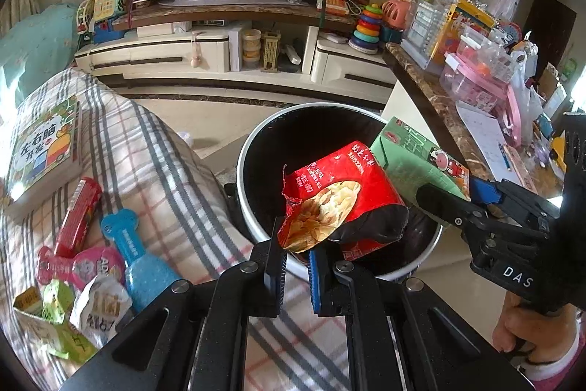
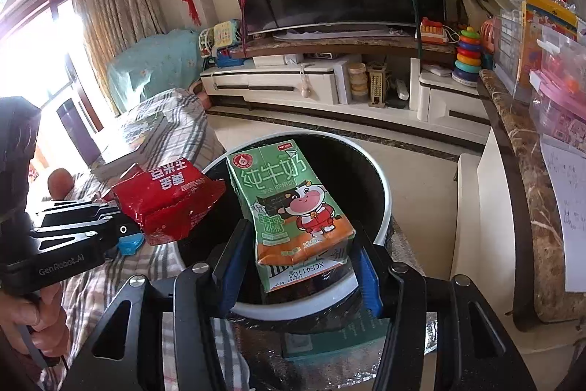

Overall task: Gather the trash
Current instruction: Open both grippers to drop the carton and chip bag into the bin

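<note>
A round white bin (image 1: 246, 149) with a black liner stands on the floor beside the couch; its rim (image 2: 381, 185) shows in both views. My left gripper (image 1: 296, 262) is shut on a torn red snack bag (image 1: 337, 200), held over the bin's near rim. The same bag (image 2: 168, 200) hangs at the left of the right wrist view. My right gripper (image 2: 298, 266) is shut on a green milk carton (image 2: 293, 204), blue pads pressing its two sides, above the bin's mouth. The carton (image 1: 414, 156) is just right of the bag.
Several wrappers (image 1: 99, 299), a small green carton (image 1: 55, 299), a blue paddle toy (image 1: 135, 255) and a book (image 1: 44, 149) lie on the plaid couch cover (image 1: 164, 149). A marble counter (image 1: 439, 105) crowded with toys runs along the right. A TV stand (image 1: 227, 50) is behind.
</note>
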Motion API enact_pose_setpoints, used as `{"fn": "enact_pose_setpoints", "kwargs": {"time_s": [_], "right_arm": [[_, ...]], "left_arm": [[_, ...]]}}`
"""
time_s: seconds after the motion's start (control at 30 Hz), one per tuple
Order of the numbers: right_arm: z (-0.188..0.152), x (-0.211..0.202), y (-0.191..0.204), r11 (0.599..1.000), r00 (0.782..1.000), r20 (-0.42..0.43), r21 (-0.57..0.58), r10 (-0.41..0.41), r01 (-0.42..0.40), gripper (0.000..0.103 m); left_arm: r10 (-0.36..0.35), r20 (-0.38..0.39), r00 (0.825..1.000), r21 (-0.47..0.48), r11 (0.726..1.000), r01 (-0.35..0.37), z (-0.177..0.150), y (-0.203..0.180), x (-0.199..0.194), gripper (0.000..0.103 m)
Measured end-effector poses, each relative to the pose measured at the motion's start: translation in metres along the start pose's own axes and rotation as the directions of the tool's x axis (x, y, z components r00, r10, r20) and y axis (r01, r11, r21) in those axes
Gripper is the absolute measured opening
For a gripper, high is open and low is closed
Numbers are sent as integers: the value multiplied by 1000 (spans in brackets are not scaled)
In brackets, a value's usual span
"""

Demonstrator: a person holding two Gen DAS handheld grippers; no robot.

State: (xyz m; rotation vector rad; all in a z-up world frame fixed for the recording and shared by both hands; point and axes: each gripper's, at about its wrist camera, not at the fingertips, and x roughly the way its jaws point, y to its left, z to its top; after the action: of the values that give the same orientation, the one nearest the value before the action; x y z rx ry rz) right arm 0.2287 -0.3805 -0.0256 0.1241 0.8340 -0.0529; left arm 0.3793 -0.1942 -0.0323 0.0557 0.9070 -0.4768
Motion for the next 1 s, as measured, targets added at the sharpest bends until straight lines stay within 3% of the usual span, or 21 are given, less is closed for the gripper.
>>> {"fn": "enact_pose_setpoints", "kwargs": {"time_s": [0.47,0.67,0.73,1.0], "right_arm": [[12,20,-7,999,998,-47,-40,-34,32,53],[17,29,-12,998,997,-64,-46,-38,35,53],[19,31,-14,998,997,-71,-45,-35,31,54],[18,25,-17,1000,998,-63,-11,-1,0,58]], "left_arm": [[11,-32,999,15,1000,-10,13,-7,22,11],[28,-36,999,3,1000,-28,18,-5,27,34],[33,-29,999,-4,999,-33,17,-4,24,52],[28,-12,1000,-44,999,-29,-3,5,6,57]]}}
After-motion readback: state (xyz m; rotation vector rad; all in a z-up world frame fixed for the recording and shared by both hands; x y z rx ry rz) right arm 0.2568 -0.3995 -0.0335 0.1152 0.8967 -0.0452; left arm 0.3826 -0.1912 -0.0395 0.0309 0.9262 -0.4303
